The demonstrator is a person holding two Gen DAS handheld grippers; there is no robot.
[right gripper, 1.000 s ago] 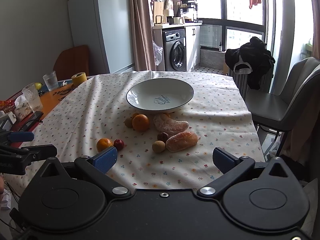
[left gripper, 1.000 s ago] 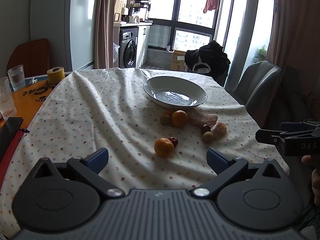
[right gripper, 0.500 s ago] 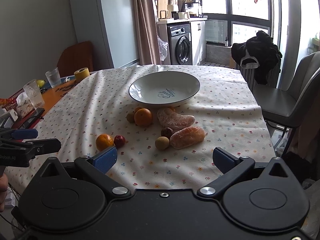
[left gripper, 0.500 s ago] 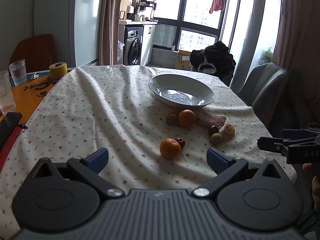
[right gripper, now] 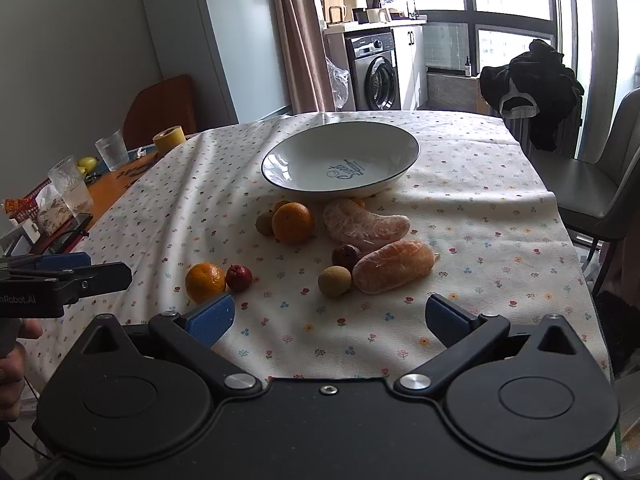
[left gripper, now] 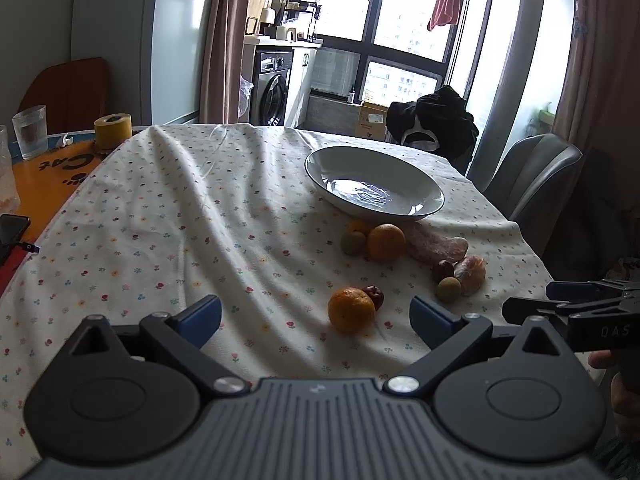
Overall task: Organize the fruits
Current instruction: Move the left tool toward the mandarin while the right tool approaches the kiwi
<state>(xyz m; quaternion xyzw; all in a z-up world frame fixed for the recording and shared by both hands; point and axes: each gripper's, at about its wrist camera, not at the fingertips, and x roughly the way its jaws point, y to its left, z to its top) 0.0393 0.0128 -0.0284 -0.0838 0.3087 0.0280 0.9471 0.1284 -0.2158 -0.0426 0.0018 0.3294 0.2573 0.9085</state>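
A white bowl (right gripper: 340,160) (left gripper: 374,182) sits empty on the flowered tablecloth. In front of it lie an orange (right gripper: 293,222), a small green fruit (right gripper: 265,224), two peeled pomelo pieces (right gripper: 366,224) (right gripper: 394,272), a dark red fruit (right gripper: 345,255) and a green fruit (right gripper: 335,281). Nearer lie a second orange (left gripper: 351,310) (right gripper: 205,281) and a small red fruit (left gripper: 374,295) (right gripper: 239,277). My left gripper (left gripper: 316,316) is open just before that orange. My right gripper (right gripper: 328,320) is open, short of the green fruit and pomelo piece.
An orange mat (left gripper: 44,184) on the left carries drinking glasses (left gripper: 30,132), a yellow tape roll (left gripper: 113,128) and a phone (left gripper: 10,230). A grey chair (right gripper: 600,176) stands at the table's right side. A washing machine (right gripper: 376,76) is behind.
Both grippers have moved forward and lower toward the fruit, which looms larger. Their jaws stay open. No fruit has moved.
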